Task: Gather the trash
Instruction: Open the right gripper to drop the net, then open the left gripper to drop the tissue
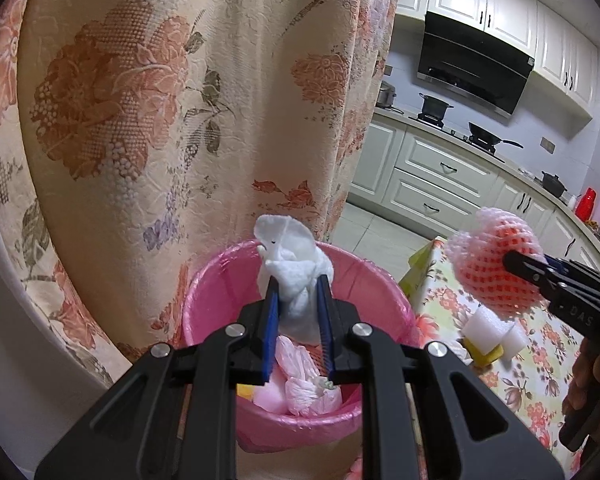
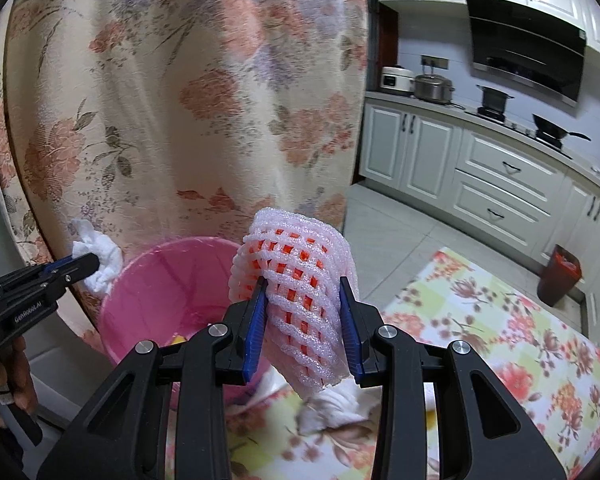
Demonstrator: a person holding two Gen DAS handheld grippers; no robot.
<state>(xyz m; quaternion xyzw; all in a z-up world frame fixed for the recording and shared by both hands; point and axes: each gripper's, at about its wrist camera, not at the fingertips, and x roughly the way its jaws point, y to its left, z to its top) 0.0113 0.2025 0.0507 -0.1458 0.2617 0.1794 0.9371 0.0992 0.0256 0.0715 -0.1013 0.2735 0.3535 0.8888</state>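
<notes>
Left wrist view: the left gripper (image 1: pixel 296 280) clamps a white tissue (image 1: pixel 296 276) above the pink bin (image 1: pixel 384 280), while the right gripper (image 2: pixel 304 284) squeezes a foam fruit net (image 2: pixel 300 276) beside it, which might spring past the rim on release.

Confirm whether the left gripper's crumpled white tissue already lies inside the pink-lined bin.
No: the crumpled white tissue is pinched in the left gripper above the pink-lined bin.
</notes>
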